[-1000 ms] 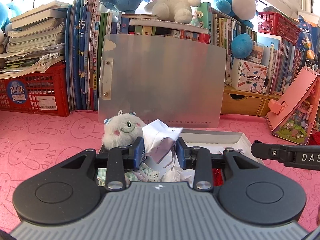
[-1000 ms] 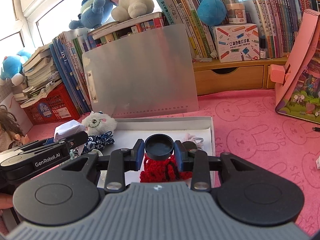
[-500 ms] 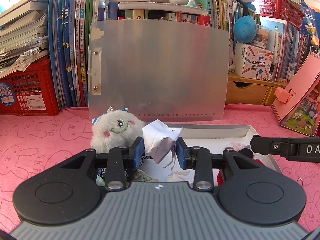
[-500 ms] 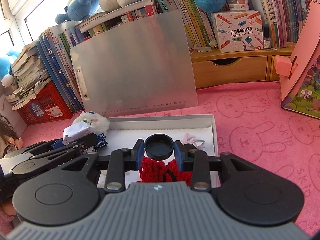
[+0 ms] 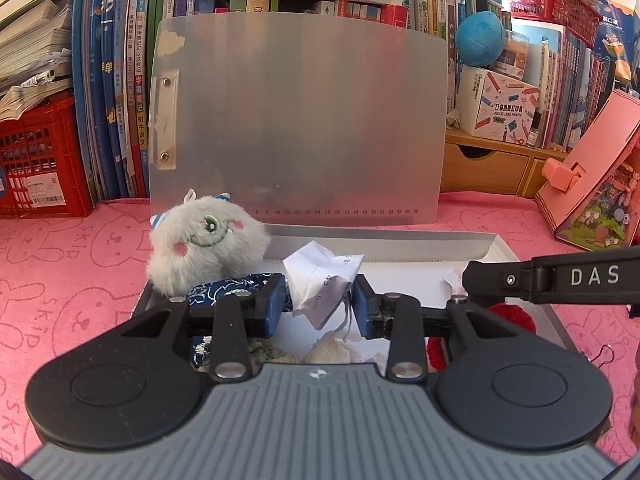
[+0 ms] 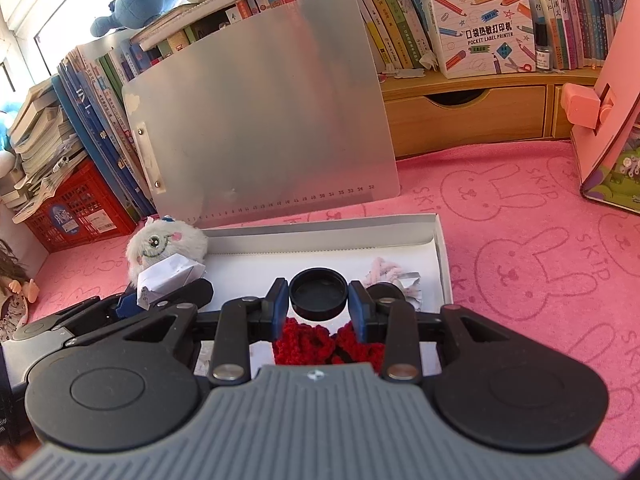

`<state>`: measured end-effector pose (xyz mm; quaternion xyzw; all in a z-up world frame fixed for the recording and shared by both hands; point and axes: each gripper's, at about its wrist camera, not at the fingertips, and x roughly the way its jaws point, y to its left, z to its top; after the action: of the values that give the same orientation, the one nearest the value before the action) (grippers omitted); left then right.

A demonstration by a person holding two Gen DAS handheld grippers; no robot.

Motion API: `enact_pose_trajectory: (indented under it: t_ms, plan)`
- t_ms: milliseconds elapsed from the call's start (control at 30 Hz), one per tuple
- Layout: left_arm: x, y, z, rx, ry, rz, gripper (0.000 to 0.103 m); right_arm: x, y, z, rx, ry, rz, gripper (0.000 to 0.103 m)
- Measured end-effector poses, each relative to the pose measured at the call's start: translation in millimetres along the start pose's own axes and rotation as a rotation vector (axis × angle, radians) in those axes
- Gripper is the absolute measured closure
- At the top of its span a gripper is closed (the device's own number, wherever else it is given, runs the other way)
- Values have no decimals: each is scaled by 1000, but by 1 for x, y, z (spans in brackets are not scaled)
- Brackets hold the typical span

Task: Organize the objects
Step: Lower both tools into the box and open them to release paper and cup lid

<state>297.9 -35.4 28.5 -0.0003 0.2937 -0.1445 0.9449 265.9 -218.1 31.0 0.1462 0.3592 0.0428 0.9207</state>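
Observation:
A shallow white box lies on the pink cloth, and both grippers hang over it. My left gripper is shut on a crumpled white paper packet with a thin string dangling below. In the right wrist view that packet shows at the left. My right gripper is shut on a round black cap, above a red knitted piece in the box. A fluffy grey plush sits at the box's back left corner, with a blue patterned pouch in front of it.
A translucent clipboard leans against a row of books behind the box. A red crate stands at left, a wooden drawer unit and a pink toy house at right. A pink yarn piece lies in the box's right end.
Both grippers have come forward and lower over the box, each keeping its hold. The plush, the clipboard and the box now look closer and larger.

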Motion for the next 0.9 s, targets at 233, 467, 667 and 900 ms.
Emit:
enact_pose_trajectory:
  t_ms: [233, 467, 667, 900]
  plan:
    - [8, -1, -6, 13, 12, -19, 62, 12, 0, -5, 5, 18, 2, 64]
    - [10, -4, -9, 36, 18, -25, 62, 18, -1, -7, -4, 26, 1, 64]
    - [12, -4, -8, 36, 24, -22, 61, 20, -3, -10, -8, 22, 1, 57]
    - [11, -5, -8, 43, 28, -23, 52, 15, -2, -10, -19, 12, -4, 42]
